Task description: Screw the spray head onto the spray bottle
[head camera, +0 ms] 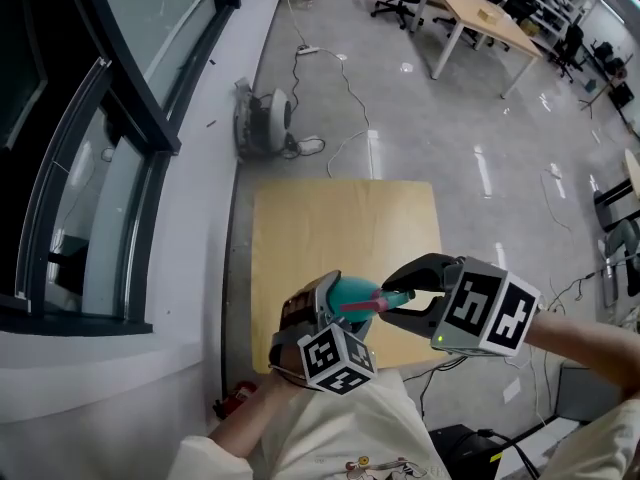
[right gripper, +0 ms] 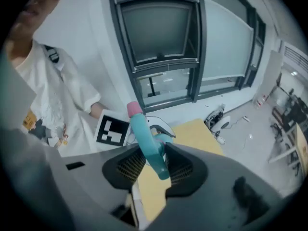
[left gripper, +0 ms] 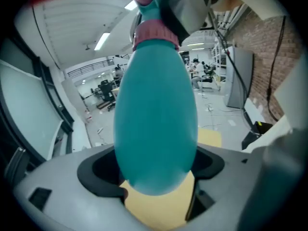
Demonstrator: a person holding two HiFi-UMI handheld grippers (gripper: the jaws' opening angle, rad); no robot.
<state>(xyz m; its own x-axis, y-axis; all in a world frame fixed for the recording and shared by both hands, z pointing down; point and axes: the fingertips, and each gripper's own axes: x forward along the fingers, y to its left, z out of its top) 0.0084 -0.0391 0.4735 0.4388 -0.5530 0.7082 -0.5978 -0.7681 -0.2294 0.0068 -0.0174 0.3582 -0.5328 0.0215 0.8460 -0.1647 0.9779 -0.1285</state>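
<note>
Place of the work: the spray bottle (left gripper: 156, 119) and the spray head (right gripper: 147, 138) are held in the air above the yellow tabletop (head camera: 340, 228), close in front of the person; nothing of the task is lying on the tabletop.

Left tongs (left gripper: 156, 177): they are closed around the round teal body of the spray bottle, near its bottom end. The neck is pointed away from them, toward the other hand. The bottle is probably held this way so that it cannot turn with the head.

Right tongs (right gripper: 156, 165): they are about half closed and pinch the narrow teal body of the spray head from both sides, with its pink tip sticking out beyond them. Such a grip lets the head be rotated by rolling the wrist.

Joint: the pink collar (left gripper: 155, 35) is seen sitting at the bottle neck. How far it is threaded cannot be told.

Step judged: the head is being screwed on; it is not yet confirmed tight.
</note>
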